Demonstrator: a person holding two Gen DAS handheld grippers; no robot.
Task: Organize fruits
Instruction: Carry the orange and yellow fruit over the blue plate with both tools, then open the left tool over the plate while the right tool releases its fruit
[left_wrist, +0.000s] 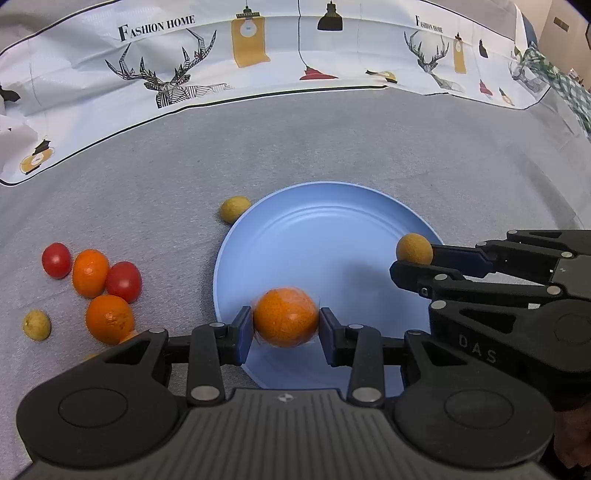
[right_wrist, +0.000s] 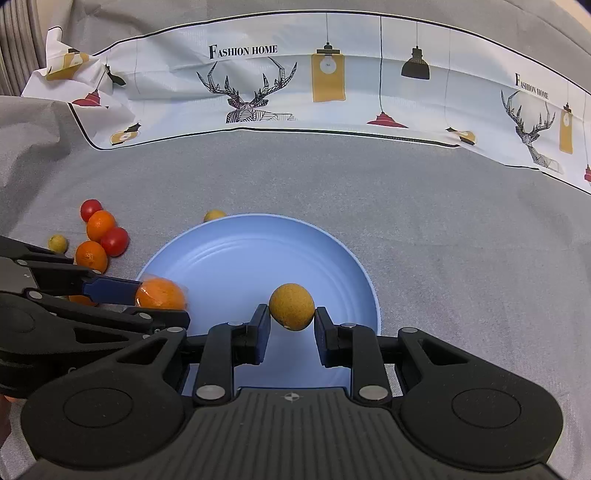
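Observation:
My left gripper (left_wrist: 286, 318) is shut on an orange tangerine (left_wrist: 286, 317) and holds it over the near left part of the blue plate (left_wrist: 325, 229). The tangerine looks slightly blurred. My right gripper (right_wrist: 291, 313) is shut on a small yellow-brown round fruit (right_wrist: 291, 305) above the plate (right_wrist: 258, 254). In the left wrist view the right gripper (left_wrist: 413, 254) comes in from the right with that fruit (left_wrist: 413, 248). In the right wrist view the left gripper (right_wrist: 159, 295) comes in from the left with the tangerine (right_wrist: 160, 293).
Left of the plate on the grey cloth lie two tangerines (left_wrist: 90, 272) (left_wrist: 109, 318), two cherry tomatoes (left_wrist: 56, 259) (left_wrist: 124, 280) and a small yellow fruit (left_wrist: 37, 324). Another yellow fruit (left_wrist: 235, 209) touches the plate's far left rim. A printed cloth (left_wrist: 258, 55) runs along the back.

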